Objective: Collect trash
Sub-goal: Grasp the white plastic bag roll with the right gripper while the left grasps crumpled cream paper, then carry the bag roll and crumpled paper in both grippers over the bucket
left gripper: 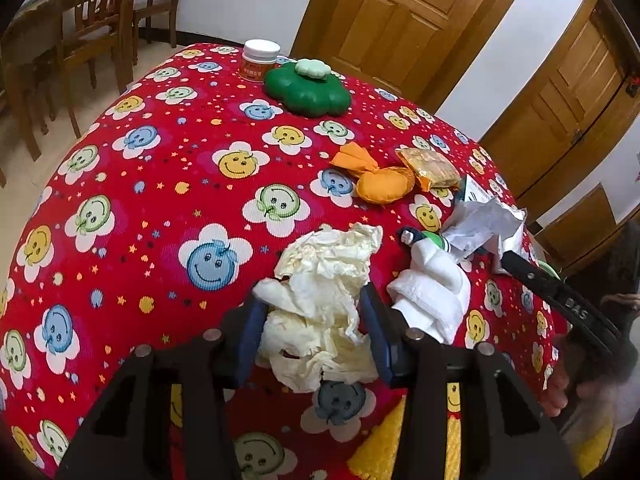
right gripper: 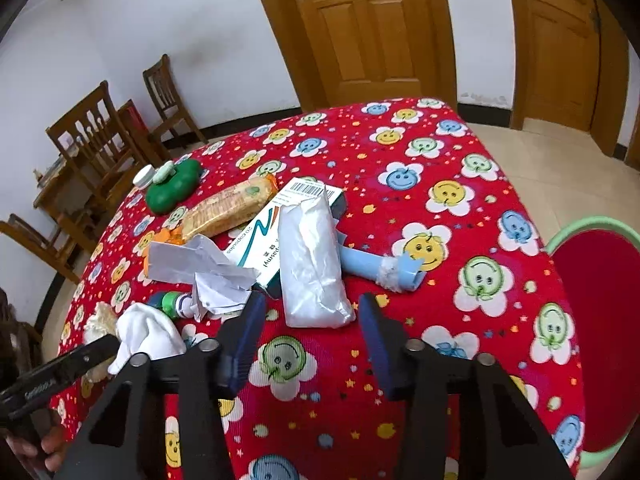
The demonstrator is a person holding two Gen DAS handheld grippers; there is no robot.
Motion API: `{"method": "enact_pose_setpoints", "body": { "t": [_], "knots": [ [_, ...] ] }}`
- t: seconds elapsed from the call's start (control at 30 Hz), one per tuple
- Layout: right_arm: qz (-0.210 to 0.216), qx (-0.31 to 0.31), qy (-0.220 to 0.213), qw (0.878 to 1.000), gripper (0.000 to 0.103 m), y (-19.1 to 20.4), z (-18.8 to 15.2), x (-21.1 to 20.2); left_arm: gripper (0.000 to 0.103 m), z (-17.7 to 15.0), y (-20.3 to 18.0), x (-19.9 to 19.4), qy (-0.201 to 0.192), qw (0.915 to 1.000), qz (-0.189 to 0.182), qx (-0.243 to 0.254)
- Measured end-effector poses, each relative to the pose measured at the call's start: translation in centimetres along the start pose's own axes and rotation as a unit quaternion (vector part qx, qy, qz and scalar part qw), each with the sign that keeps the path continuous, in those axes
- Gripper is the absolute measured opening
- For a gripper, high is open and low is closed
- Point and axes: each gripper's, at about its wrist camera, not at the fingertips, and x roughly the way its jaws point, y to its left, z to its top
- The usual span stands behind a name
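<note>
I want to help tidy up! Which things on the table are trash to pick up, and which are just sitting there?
Trash:
- crumpled tissue, in the left gripper
- crumpled paper
- white packet
- medicine box
- blue tube
- cracker pack
- orange wrapper, probably

Just sitting there:
- green box
- jar
- white cloth, maybe
</note>
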Motion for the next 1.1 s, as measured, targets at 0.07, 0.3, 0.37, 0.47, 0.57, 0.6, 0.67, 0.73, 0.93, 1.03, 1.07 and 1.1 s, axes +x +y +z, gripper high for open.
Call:
{"method": "enact_pose_setpoints", "body": {
  "t": [0.07,0.3,0.37,0.47,0.57,0.6,0.67,0.73,0.93,1.03,1.07,1.1],
  "knots": [
    [0.000,0.002,0.004,1.000,0.037,-0.1,-0.1,0.4,0.038,-0.1,0.0,-0.1,-0.003,1.0000,-0.004,-0.001],
    [0.006,0.010,0.001,1.000,0.035,-0.4,-0.5,0.1,0.027,-0.1,0.1,-0.9,-0.015,0.9997,-0.015,-0.012],
    [0.009,0.010,-0.003,1.000,0.034,-0.3,-0.6,-0.4,0.027,-0.2,0.0,-1.3,-0.019,0.9996,-0.019,-0.013],
    [0.013,0.007,-0.012,1.000,0.034,0.0,-1.0,-1.5,0.026,-0.1,-0.2,-2.0,-0.027,0.9993,-0.022,-0.014],
    [0.019,0.009,-0.020,1.000,0.034,0.1,-1.3,-2.7,0.026,-0.1,-0.5,-3.0,-0.038,0.9989,-0.026,-0.012],
    [0.021,0.011,-0.023,0.999,0.034,0.1,-1.5,-3.2,0.026,-0.1,-0.6,-3.4,-0.042,0.9987,-0.027,-0.010],
    [0.026,0.015,-0.027,0.999,0.034,0.0,-1.8,-4.0,0.026,-0.1,-0.9,-4.2,-0.051,0.9983,-0.029,-0.008],
    [0.030,0.019,-0.033,0.999,0.034,-0.2,-2.1,-4.9,0.026,-0.1,-1.1,-4.8,-0.058,0.9978,-0.031,-0.005],
    [0.035,0.029,-0.049,0.998,0.034,-0.6,-3.1,-7.5,0.026,-0.3,-2.1,-6.5,-0.073,0.9966,-0.038,0.007],
    [0.036,0.034,-0.059,0.997,0.034,-0.9,-3.4,-8.7,0.026,-0.4,-3.2,-7.3,-0.078,0.9958,-0.045,0.019],
    [0.035,0.036,-0.062,0.997,0.034,-1.1,-3.6,-9.2,0.026,-0.4,-3.5,-7.4,-0.078,0.9956,-0.047,0.023],
    [0.035,0.039,-0.065,0.997,0.034,-1.3,-3.7,-9.6,0.026,-0.4,-3.9,-7.5,-0.079,0.9953,-0.049,0.027]
  ]
}}
